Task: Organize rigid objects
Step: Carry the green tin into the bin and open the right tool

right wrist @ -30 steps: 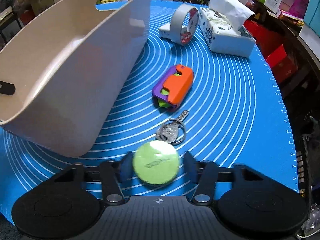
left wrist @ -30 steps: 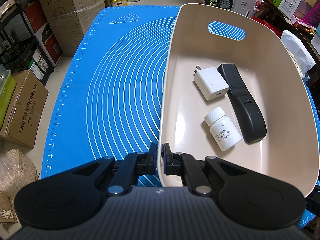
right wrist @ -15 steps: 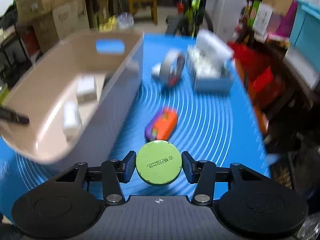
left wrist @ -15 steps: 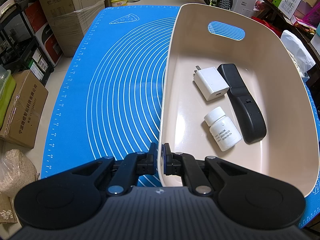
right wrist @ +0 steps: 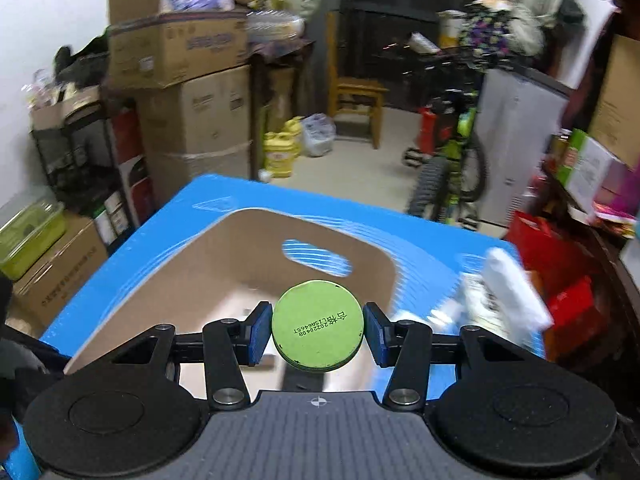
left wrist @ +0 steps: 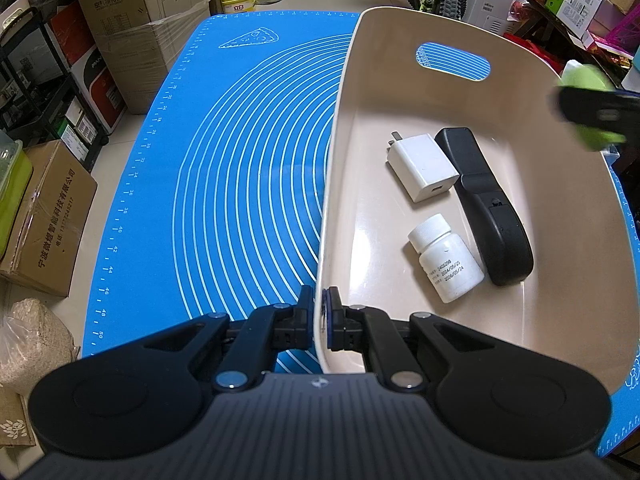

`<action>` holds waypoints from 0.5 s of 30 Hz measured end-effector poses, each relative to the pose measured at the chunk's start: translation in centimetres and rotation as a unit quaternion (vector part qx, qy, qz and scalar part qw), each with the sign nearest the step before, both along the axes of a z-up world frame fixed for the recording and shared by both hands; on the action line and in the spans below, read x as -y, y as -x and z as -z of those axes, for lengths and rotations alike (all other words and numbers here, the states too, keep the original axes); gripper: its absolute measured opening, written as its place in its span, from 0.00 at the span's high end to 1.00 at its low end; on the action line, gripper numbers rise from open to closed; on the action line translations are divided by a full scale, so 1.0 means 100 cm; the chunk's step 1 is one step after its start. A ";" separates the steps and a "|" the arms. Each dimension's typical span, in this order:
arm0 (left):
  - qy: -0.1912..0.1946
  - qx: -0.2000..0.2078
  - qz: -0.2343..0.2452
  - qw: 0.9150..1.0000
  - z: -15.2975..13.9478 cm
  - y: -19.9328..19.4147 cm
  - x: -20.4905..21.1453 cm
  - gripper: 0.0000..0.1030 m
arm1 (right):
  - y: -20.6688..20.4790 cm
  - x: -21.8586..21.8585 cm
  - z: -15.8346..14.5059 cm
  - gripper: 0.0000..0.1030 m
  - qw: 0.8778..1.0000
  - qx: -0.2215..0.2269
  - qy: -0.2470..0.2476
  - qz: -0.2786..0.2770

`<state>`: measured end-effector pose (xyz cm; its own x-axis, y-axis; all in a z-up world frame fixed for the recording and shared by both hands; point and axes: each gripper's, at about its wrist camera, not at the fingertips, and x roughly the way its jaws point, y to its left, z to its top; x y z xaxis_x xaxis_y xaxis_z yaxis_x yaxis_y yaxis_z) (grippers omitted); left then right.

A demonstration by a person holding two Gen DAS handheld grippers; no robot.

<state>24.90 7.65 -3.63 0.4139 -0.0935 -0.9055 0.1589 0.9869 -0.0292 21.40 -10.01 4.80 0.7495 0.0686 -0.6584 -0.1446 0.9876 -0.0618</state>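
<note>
Left gripper (left wrist: 321,326): jaws nearly together, pinched on the near rim of the beige bin (left wrist: 400,92), one finger outside the wall, one inside.
Left gripper pose: low at the bin's near left corner, pointing along the bin's length.
Right gripper (right wrist: 318,333): jaws part-way apart, both blue pads (right wrist: 258,332) pressed against the sides of the green round tin (right wrist: 318,326).
Right gripper pose: raised above the bin's near end, aimed toward the bin's far wall; seen from the left wrist as a blurred dark shape at the bin's right rim.
Green round tin: flat face toward the camera, black printed code across it; held in the air over the bin, clear of the bin floor.
Beige bin: rests on the blue mat (left wrist: 240,160); oval handle slot in its far wall.
White charger (left wrist: 422,166): on the bin floor, toward the middle, prongs pointing at the far wall.
Black remote (left wrist: 486,204): on the bin floor, just right of the charger and touching it, lying lengthwise.
White bottle (left wrist: 446,258): lying on its side on the bin floor, nearer than the charger, just left of the remote.
Tissue box (right wrist: 500,300): on the mat, right of the bin; blurred.
Surface: covered by the blue mat, bare mat left of the bin.
</note>
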 end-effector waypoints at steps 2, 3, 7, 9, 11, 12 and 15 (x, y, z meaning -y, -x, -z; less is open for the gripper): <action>0.000 0.000 0.000 1.000 -0.001 -0.001 0.000 0.93 | -0.014 -0.013 0.011 0.47 1.000 -0.016 0.002 -0.010; 0.000 0.000 0.001 1.000 -0.001 0.000 0.000 0.93 | -0.019 -0.019 0.016 0.47 1.000 -0.023 0.004 -0.012; 0.000 0.001 0.002 1.000 -0.001 -0.001 -0.001 0.93 | -0.038 -0.034 0.040 0.47 0.998 -0.064 0.006 -0.012; 0.001 0.000 0.002 1.000 -0.001 -0.002 -0.002 0.93 | -0.046 -0.039 0.051 0.47 0.997 -0.082 0.010 -0.008; 0.000 0.001 0.002 1.000 0.000 -0.002 -0.001 0.93 | -0.054 -0.041 0.063 0.47 0.995 -0.102 0.012 -0.002; 0.000 0.001 0.002 1.000 0.000 -0.002 -0.001 0.93 | -0.058 -0.044 0.070 0.47 0.994 -0.112 0.014 0.000; 0.000 0.001 0.002 1.000 0.000 -0.002 -0.001 0.93 | -0.066 -0.047 0.087 0.47 0.990 -0.141 0.026 0.003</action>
